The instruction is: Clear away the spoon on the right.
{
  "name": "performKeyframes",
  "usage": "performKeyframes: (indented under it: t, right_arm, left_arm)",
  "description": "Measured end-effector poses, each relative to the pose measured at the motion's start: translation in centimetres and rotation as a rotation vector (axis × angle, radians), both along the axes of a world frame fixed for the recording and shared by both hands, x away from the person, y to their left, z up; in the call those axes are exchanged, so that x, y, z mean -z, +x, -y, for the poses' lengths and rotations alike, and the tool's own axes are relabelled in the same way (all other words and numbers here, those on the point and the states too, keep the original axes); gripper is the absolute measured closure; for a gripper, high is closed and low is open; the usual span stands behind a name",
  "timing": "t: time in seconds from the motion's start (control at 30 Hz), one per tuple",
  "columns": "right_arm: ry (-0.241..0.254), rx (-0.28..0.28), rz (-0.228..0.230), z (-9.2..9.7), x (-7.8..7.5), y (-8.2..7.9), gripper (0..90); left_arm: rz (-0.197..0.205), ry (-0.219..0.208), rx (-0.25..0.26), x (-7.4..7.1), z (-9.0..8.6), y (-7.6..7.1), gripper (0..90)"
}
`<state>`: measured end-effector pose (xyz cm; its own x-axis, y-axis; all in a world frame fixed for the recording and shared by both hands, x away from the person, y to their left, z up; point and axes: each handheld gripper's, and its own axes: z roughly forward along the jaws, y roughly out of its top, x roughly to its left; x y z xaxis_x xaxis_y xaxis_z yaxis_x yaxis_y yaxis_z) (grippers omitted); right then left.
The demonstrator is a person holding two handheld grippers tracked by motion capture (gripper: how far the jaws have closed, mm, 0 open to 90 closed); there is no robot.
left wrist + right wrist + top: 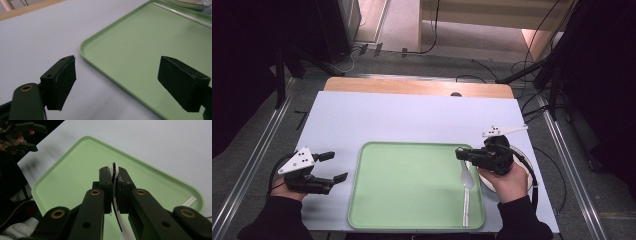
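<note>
Over the tray (412,185), gripped spoon (467,179)

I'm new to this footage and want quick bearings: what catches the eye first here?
The big green tray on the pale table dominates. At its right edge, the right tongs are shut on a white spoon, above white chopsticks lying in the tray. The left tongs rest open on the table beside the tray's left edge.
</note>
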<state>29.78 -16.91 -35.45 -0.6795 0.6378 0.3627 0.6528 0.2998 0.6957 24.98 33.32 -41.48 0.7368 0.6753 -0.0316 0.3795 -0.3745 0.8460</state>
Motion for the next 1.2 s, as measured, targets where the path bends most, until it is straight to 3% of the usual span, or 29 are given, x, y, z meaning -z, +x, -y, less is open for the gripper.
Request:
performKeyframes:
  t: [0.5, 0.87, 1.2]
  right_arm:
    - [0.034, -0.075, -0.077, -3.1, 2.6, -0.7, 85.5]
    - [0.007, -0.09, -0.132, -4.3, 5.0, -1.9, 85.2]
    - [-0.021, -0.081, -0.152, -4.5, 6.9, -1.0, 82.7]
  left_arm:
    - [-0.002, -0.001, 0.0, 0.0, 0.0, 0.0, 15.0]
    - [0.0, -0.005, -0.002, 0.0, 0.0, 0.0, 15.0]
    - [-0.002, -0.003, -0.001, 0.0, 0.0, 0.0, 15.1]
